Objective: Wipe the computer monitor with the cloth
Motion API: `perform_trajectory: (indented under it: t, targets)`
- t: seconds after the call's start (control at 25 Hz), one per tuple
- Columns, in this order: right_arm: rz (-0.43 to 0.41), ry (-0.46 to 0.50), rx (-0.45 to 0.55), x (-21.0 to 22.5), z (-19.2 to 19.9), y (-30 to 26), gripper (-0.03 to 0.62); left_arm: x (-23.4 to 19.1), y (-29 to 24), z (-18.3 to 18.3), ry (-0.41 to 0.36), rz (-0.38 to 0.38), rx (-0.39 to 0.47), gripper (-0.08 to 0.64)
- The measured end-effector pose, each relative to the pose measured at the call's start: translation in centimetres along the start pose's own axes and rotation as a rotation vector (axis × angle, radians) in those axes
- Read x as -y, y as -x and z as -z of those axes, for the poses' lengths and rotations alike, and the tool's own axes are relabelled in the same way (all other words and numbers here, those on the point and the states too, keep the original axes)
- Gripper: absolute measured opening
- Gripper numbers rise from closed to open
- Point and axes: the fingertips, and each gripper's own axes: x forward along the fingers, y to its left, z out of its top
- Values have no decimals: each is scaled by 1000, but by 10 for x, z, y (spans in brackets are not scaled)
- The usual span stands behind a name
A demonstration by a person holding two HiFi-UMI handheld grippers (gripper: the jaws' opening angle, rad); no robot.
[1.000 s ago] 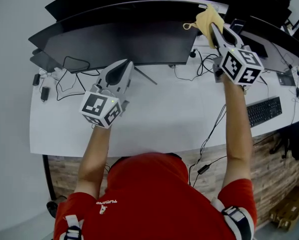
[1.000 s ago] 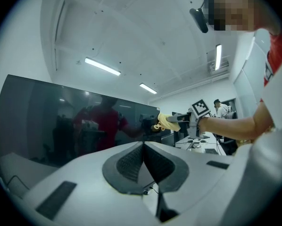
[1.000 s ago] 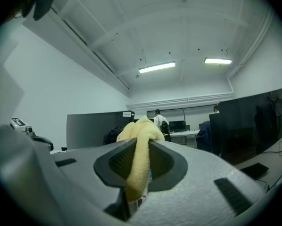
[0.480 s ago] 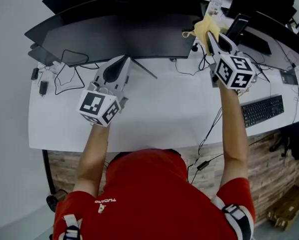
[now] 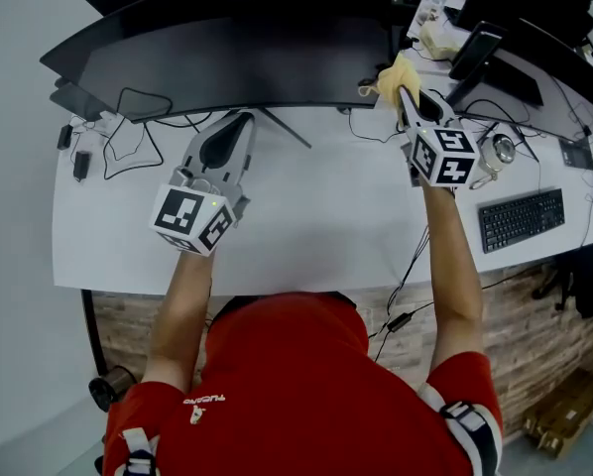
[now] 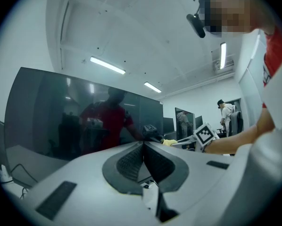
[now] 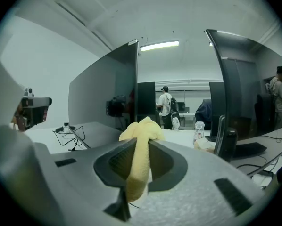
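A wide curved black monitor (image 5: 227,58) stands along the back of the white desk (image 5: 316,226); its dark screen (image 6: 75,117) fills the left gripper view and mirrors the person. My right gripper (image 5: 404,95) is shut on a yellow cloth (image 5: 391,77) at the monitor's right end, low by the desk. The cloth (image 7: 140,145) bulges out between the jaws in the right gripper view, beside the monitor's edge (image 7: 135,79). My left gripper (image 5: 239,122) is shut and empty, hovering before the lower middle of the screen near the stand leg (image 5: 287,132).
Cables and adapters (image 5: 108,147) lie at the desk's left. More cables (image 5: 415,256) hang over the front edge on the right. A keyboard (image 5: 520,219), a phone on a stand (image 5: 472,53) and a second monitor (image 7: 235,93) are to the right. People stand in the background.
My right gripper with the cloth has come down and toward me along the monitor's right end. The left gripper has barely shifted.
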Motion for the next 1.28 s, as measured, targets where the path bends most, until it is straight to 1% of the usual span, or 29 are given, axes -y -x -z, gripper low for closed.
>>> perform_trajectory:
  t: [0.44, 0.68, 0.88, 1.08, 1.28]
  targets:
    - [-3, -13, -84, -1, 61, -15, 60, -6, 9, 8, 11, -33, -13, 9]
    - [3, 8, -152, -2, 93, -19, 60, -15, 19, 15, 10, -50, -13, 9]
    - [11, 4, -213, -3, 120, -21, 60, -20, 26, 17, 11, -62, -17, 9]
    - [18, -3, -260, -6, 138, -24, 60, -25, 33, 20, 16, -71, -22, 9]
    - [1, -2, -277, -19, 145, -30, 60, -32, 42, 21, 15, -80, -27, 9]
